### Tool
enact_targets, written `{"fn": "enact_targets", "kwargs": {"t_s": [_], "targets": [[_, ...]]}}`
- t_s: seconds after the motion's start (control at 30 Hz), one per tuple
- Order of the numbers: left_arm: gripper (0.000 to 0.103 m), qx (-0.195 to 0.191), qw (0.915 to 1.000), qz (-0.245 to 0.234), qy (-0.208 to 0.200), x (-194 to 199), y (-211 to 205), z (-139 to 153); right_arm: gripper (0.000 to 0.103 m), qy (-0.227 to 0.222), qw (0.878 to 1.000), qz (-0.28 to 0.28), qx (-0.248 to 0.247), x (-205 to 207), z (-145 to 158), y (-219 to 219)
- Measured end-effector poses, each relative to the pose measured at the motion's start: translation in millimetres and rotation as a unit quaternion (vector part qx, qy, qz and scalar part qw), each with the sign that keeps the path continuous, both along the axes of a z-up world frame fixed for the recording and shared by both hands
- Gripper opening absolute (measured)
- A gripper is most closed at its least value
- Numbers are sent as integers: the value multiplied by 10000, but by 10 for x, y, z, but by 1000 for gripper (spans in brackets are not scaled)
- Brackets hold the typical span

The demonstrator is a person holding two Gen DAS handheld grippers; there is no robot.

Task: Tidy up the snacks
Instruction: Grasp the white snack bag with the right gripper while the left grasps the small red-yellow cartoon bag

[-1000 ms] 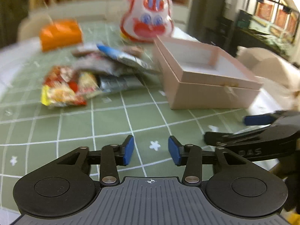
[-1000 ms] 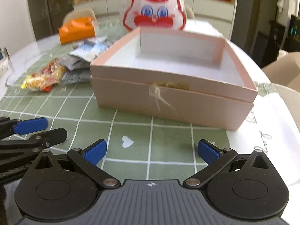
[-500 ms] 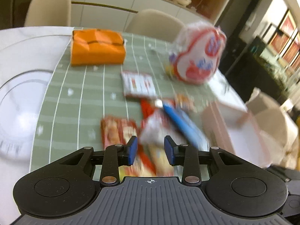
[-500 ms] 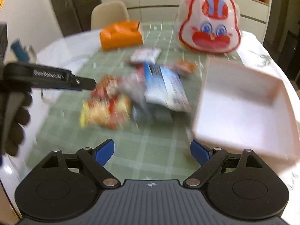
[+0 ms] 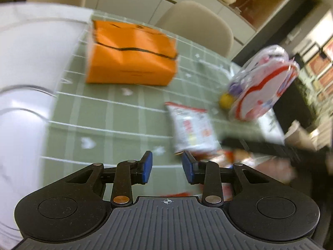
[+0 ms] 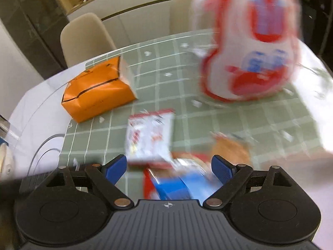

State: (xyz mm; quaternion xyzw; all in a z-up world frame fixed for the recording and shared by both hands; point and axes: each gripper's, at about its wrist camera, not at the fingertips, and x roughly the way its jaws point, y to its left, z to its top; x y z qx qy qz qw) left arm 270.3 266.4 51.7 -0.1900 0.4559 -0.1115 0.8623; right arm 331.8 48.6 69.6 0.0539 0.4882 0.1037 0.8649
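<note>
A white snack packet with red print (image 5: 192, 128) (image 6: 150, 136) lies on the green checked tablecloth. Below it lies a pile of packets, among them a blue one (image 6: 177, 185) and a brown one (image 6: 232, 149). My left gripper (image 5: 167, 167) is open a narrow gap and empty, just left of the white packet's near end. My right gripper (image 6: 168, 169) is wide open and empty, over the pile, with the blue packet between its fingers' line. The pink box is out of view. Both views are blurred.
An orange tissue box (image 5: 131, 56) (image 6: 97, 91) stands at the far left. A large rabbit-face bag (image 5: 264, 87) (image 6: 249, 48) stands at the far right. Beige chairs (image 6: 85, 39) are behind the round table (image 5: 22, 66). My right gripper's dark body (image 5: 270, 145) crosses the left view.
Both grippers have moved forward over the table toward the far packets. The pink box has left both views. The white packet and orange box look closer now.
</note>
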Motion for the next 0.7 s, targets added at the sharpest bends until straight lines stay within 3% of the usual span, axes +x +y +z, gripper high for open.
{"fn": "enact_targets", "kwargs": {"t_s": [0.07, 0.17, 0.23, 0.3, 0.43, 0.57, 0.7], "targets": [[37, 24, 10000, -65, -52, -78, 132, -32, 89, 78, 9996, 105, -264, 187, -198, 280], [37, -301, 9992, -262, 67, -147, 305, -136, 87, 328, 9981, 103, -503, 374, -470, 502], [37, -385, 9987, -296, 153, -178, 344, -198, 72, 238, 9980, 123, -572, 331, -459, 556], [37, -484, 9981, -293, 238, -214, 338, -243, 73, 229, 9988, 331, -273, 208, -323, 517], [37, -666, 9969, -362, 206, -409, 260, -207, 73, -28, 9977, 674, 51, -371, 98, 304], [37, -817, 9930, -799, 282, -661, -14, -167, 73, -47, 9953, 944, 222, -1042, 293, -10], [39, -295, 9914, -1225, 366, -929, -436, -197, 73, -25, 9956, 929, 149, -1646, 262, -345]]}}
